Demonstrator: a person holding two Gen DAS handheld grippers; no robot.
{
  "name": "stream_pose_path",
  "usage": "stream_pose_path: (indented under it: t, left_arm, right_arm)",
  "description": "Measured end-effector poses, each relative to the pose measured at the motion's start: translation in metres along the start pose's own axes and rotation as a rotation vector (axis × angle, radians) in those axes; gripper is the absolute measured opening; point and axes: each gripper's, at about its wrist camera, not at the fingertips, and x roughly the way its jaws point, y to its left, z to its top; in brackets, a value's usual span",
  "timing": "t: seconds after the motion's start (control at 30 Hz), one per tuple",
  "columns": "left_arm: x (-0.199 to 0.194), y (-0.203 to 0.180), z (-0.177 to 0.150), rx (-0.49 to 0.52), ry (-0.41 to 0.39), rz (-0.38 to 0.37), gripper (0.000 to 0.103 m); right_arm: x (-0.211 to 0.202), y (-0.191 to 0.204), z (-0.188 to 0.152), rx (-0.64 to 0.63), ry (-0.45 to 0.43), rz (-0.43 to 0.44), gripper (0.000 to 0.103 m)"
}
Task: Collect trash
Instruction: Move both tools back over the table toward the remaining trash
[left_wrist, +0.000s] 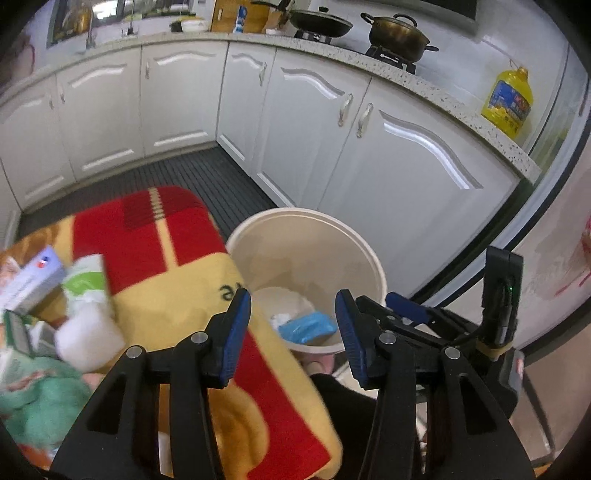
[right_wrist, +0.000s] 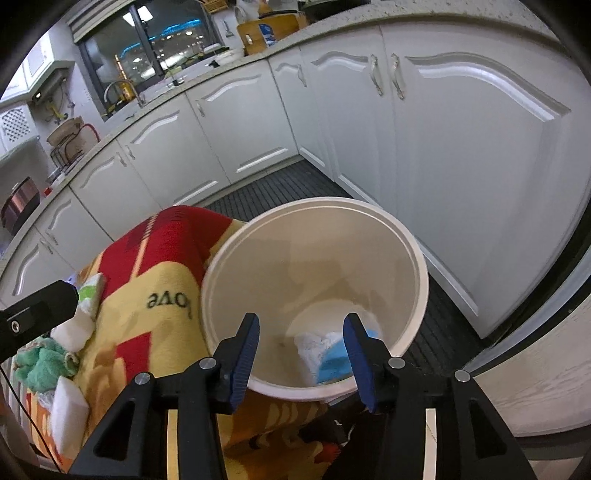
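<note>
Left gripper and right gripper both apart, empty, over bucket; oil bottle only in left view.

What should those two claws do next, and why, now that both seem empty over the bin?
Probably swing the left gripper left toward the white crumpled piece on the blanket and grasp it. Both the left and the right gripper are open and empty, the bucket already holds blue and white scraps, and litter remains on the blanket.

Upright cream bin beside the table, crumpled white tissue and blue wrapper at its bottom.
</note>
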Motion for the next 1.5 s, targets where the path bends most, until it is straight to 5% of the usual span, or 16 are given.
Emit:
stream_pose_path:
  t: [0.5,0.8,1.3,1.5]
  left_arm:
    - [-0.058,0.039,-0.031,-0.014,-0.067,0.115,0.046]
    - [-0.103,0.083,-0.055,-0.064,-0.099,0.145,0.046]
    - [-0.142,0.169,-0.11,-0.222,-0.083,0.184,0.052]
    - [-0.147,0.184,-0.121,-0.228,-0.083,0.196,0.052]
  right_arm:
    - [-0.027,0.06,-0.013,-0.084,-0.019,0.072,0.047]
    - [-0.041,0.103,-0.021,-0.156,-0.013,0.15,0.057]
    - [-0.024,0.174,-0.056,-0.238,0.148,0.326,0.063]
    - [-0.017,0.19,-0.068,-0.279,0.188,0.327,0.063]
